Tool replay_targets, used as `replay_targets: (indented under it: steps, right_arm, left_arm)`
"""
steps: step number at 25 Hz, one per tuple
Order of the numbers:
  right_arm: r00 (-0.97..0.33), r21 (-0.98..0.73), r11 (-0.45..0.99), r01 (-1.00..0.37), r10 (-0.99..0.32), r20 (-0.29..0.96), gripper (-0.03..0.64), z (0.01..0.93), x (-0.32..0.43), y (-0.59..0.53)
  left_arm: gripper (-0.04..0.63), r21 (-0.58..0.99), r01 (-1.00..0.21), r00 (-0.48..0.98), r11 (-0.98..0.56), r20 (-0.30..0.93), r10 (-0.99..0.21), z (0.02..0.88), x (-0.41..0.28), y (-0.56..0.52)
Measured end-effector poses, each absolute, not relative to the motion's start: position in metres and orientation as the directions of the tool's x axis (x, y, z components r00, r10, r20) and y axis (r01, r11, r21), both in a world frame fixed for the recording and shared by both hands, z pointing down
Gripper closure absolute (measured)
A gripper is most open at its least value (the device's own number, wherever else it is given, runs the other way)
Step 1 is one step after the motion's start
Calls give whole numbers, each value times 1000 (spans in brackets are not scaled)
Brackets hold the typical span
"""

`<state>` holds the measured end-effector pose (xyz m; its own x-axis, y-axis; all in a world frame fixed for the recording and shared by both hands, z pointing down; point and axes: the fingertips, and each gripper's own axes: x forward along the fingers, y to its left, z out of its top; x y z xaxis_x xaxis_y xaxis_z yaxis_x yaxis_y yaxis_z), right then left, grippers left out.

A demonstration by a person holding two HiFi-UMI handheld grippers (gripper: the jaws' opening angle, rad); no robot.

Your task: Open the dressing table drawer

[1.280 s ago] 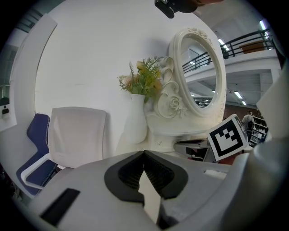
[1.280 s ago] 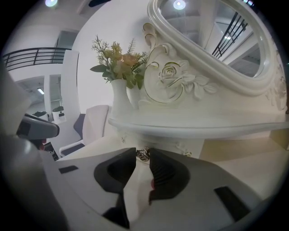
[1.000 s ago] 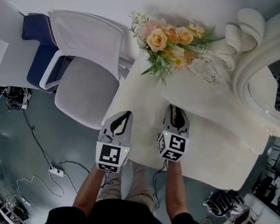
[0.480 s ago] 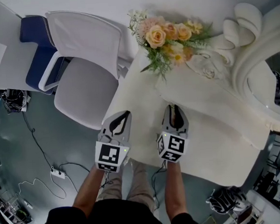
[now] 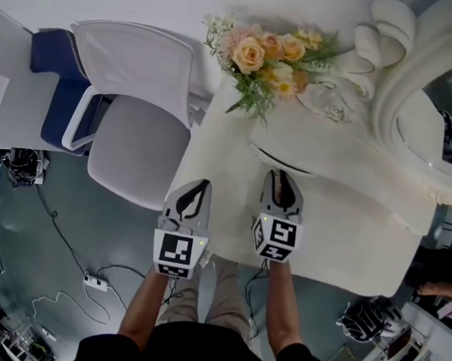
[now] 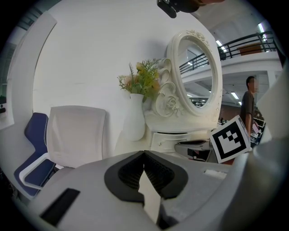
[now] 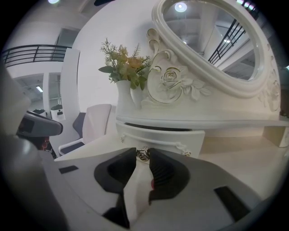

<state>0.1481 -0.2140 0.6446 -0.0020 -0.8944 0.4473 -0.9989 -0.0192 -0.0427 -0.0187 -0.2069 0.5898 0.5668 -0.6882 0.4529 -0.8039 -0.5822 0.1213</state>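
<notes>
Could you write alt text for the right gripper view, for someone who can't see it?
The right gripper grips the small knob of a white drawer, slightly open. Behind stand a vase of flowers and an oval mirror.

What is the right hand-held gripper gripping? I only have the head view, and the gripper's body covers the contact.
Observer: The right hand-held gripper is shut on the small metal knob of the drawer.
Operator: And the left one?
Observer: The left hand-held gripper has its jaws together, with nothing between them.
Operator: What holds the flowers?
Observer: The flowers stand in a white vase, beside the mirror's frame.
</notes>
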Motion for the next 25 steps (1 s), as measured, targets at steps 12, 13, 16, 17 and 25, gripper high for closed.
replay_targets:
  steps: [12,13,16,17,25]
  right_arm:
    - [7,-44,-29,-999,-895,446,525,645,144,-203]
    - [7,-43,-29,-999,-895,446,525,645,143,-202]
    - [10,-42,-33,-999,-895,446,525,645,142,-200]
    - [11,-42,-33,-999,-895,446,525,645,142,-199]
    - [17,-42,-39,-998,-895,446,525,644,137,-191]
  left_arm:
    - [592,118,-796,576,-594,452,-681,589,-22,-197]
    - [592,117,-795,576,-595,452,-681,589,-23,-196]
    - [592,116,-794,577,-596,448,-682,587,-24,-195]
    - [592,116,-794,578,-596,447,-683,587,-25,-195]
    - [592,113,-793,579,-599,447,-682,586,-30,-187]
